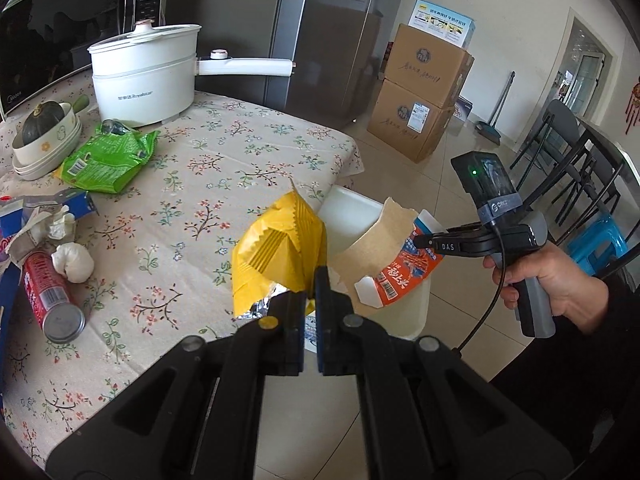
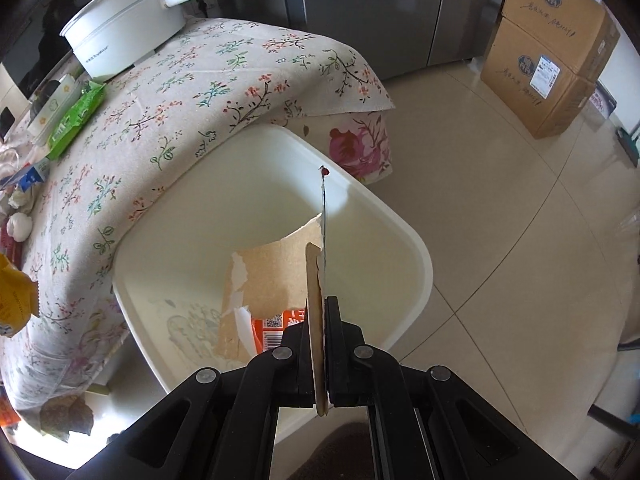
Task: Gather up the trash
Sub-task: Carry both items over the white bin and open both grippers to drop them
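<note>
Here, from the left wrist view, the left gripper [image 1: 310, 300] has its jaws pinched tight on a yellow snack wrapper [image 1: 276, 256], held past the edge of the flowered tablecloth [image 1: 224, 168] and just beside the white bin [image 1: 348, 208]. A hand [image 1: 548, 276] holds the right gripper [image 1: 420, 240], which clamps a torn orange-and-white carton [image 1: 396, 260] over the bin.

From the right wrist view, the right gripper [image 2: 322, 312] is closed on the carton [image 2: 264, 276], which hangs inside the mouth of the white bin [image 2: 404, 248] beside the table.
</note>
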